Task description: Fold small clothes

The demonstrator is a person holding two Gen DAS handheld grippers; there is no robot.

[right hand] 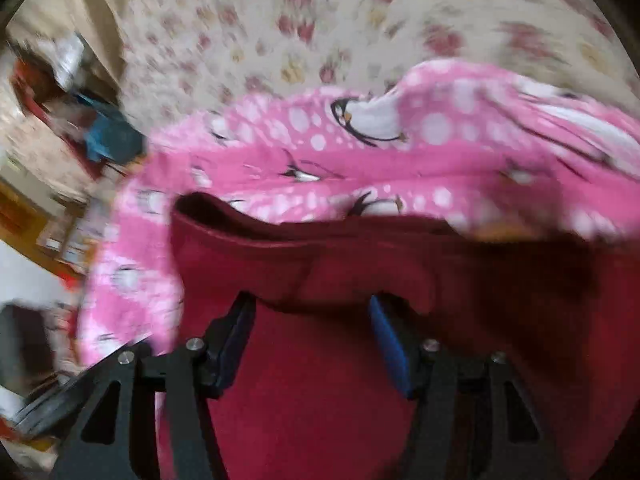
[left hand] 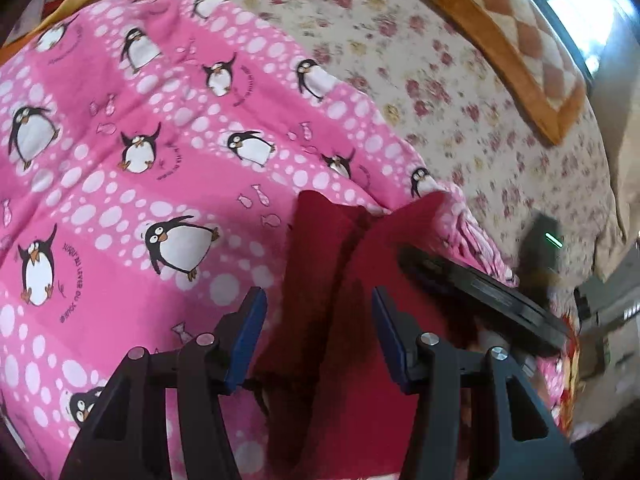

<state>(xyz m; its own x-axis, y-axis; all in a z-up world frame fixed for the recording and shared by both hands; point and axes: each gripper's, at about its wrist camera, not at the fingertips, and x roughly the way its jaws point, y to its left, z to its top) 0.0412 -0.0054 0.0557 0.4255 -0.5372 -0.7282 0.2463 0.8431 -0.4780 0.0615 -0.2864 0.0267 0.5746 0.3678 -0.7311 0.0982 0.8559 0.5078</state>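
Note:
A small dark red garment (left hand: 320, 280) lies on a pink penguin-print blanket (left hand: 120, 140). My left gripper (left hand: 319, 304) is open, its blue-padded fingers on either side of the red cloth. The other gripper's black body (left hand: 480, 292) shows to the right over the garment. In the right wrist view the red garment (right hand: 320, 360) fills the lower frame, with a folded hem (right hand: 304, 256) draped over the finger ends. My right gripper (right hand: 312, 308) is open, its fingertips partly hidden under that hem. The view is blurred.
The pink blanket (right hand: 360, 160) lies on a floral bedsheet (left hand: 440, 80). An orange checked pillow (left hand: 512, 40) sits at the far right by a window. Cluttered furniture (right hand: 48, 120) stands beyond the bed's left edge in the right wrist view.

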